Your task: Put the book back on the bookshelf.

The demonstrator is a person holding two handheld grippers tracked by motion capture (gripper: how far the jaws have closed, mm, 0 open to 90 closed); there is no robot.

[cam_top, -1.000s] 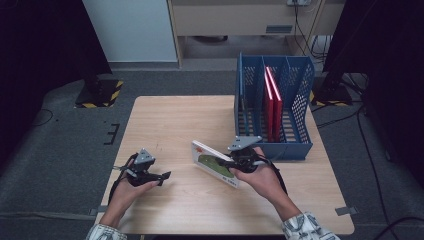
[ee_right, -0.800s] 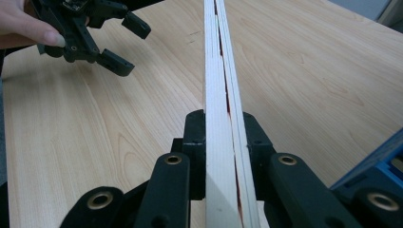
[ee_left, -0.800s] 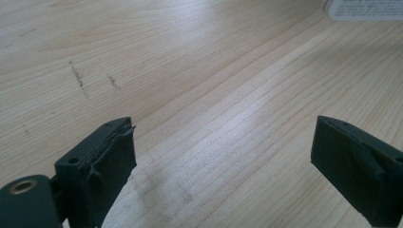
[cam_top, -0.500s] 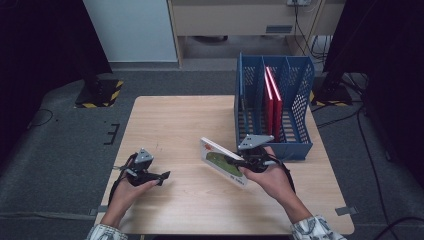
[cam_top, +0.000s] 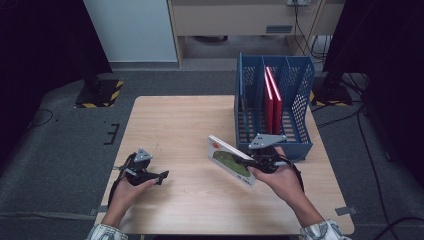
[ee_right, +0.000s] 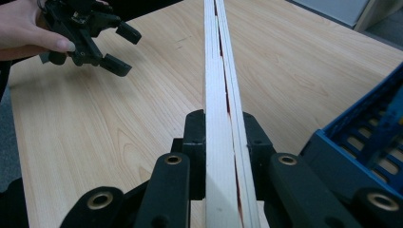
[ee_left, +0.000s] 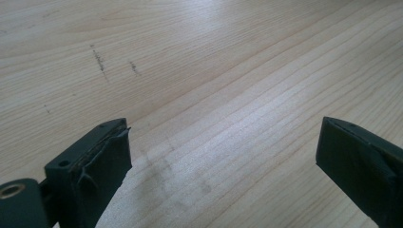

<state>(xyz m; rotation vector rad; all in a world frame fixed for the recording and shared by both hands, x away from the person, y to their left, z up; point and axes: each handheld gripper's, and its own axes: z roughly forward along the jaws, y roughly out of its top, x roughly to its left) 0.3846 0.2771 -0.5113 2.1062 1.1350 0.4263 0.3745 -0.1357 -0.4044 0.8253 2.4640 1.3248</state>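
1. Nearest the person, the left gripper (cam_top: 156,176) is held low over the pale wooden table (cam_top: 175,125), its jaws spread wide and having just been opening, with bare wood between them.
2. The right gripper (cam_top: 240,159) is clamped on a thin white picture book with a green and orange cover (cam_top: 231,162), held on edge just in front of the rack.
3. The book's long axis is seen running from the jaws out toward the table's left, its cover tilted up.
4. A slip or swing could be caused by gripping one end only.
5. Farther off, the blue plastic mesh file rack (cam_top: 300,90) holds two red books (cam_top: 272,97); a divider could be struck by a misaligned book.
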